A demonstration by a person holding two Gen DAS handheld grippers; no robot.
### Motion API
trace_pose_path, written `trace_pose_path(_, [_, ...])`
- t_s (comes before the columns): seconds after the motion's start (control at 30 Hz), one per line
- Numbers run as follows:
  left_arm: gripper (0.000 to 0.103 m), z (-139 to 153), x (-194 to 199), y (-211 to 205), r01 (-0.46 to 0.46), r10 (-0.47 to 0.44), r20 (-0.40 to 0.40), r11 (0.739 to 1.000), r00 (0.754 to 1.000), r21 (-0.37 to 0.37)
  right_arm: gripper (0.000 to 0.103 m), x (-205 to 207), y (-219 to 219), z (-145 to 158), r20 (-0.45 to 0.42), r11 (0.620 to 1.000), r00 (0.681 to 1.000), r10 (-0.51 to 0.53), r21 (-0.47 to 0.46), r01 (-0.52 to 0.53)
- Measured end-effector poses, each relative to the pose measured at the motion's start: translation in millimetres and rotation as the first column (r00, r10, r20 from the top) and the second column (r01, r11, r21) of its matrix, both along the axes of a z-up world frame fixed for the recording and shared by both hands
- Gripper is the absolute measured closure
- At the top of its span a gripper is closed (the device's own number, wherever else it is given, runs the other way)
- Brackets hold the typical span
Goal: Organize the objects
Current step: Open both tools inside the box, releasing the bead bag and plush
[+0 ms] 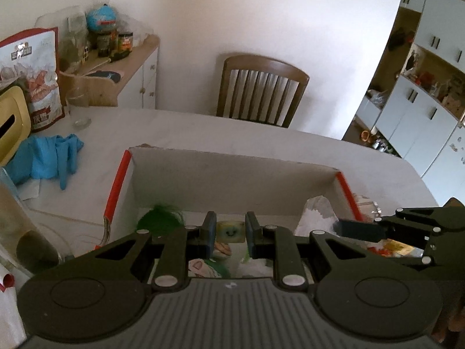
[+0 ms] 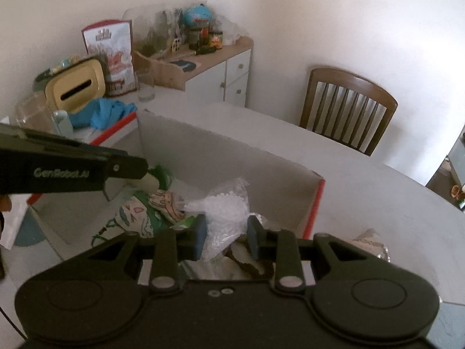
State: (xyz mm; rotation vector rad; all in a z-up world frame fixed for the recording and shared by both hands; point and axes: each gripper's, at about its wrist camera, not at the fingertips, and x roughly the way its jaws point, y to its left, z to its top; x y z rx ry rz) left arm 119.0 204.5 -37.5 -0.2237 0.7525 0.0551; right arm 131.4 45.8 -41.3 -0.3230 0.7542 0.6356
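An open cardboard box with red edges (image 1: 232,174) (image 2: 221,157) sits on the white table. It holds a green tuft (image 1: 161,218), a pale yellow face toy (image 1: 229,232), patterned packets (image 2: 136,215) and a clear bag of white beads (image 2: 223,206). My left gripper (image 1: 230,232) hovers over the box with the face toy between its fingers; whether they press on it is unclear. In the right wrist view the pale toy (image 2: 149,181) shows at the left gripper's tip. My right gripper (image 2: 226,237) is open over the bead bag, apart from it.
Blue gloves (image 1: 43,160), a yellow tissue box (image 2: 77,87) and a snack bag (image 1: 37,75) lie at the table's left. A wooden chair (image 1: 258,90) stands behind the table. A crumpled wrapper (image 2: 372,244) lies right of the box.
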Motion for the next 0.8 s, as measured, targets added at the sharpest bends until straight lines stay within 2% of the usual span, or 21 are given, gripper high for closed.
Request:
trace_pose_path(0.27, [0.082,-22.5,15.3,2.3,0.018,-0.018,-0.05,1.0,0.999,0.008,0.074,2.8,23.0,-23.3,-0.002,0.994,0.999,0.044,-0.096,-0.044])
trace_pose_path(0.53, [0.082,-42.0,22.3,-0.4,0.056,-0.053,-0.12,0.998,0.991,0.018,0.074,7.5,21.7,-30.5,-0.041,0.995,0.998,0.04,-0.091,-0.044])
trace_pose_path(0.73, [0.082,-48.8,23.9,-2.8,0.09,-0.086,-0.164,0.996,0.983,0.018,0.07,7.4,17.3,-30.4,-0.051,0.996,0.997,0.049,-0.073,-0.053])
trace_pose_path(0.8, [0.082,-50.7,23.4,-3.6,0.096,-0.091,-0.175,0.995,0.98,0.022,0.065,6.5,15.4,-29.6,-0.052,0.996,0.997,0.051,-0.066,-0.055])
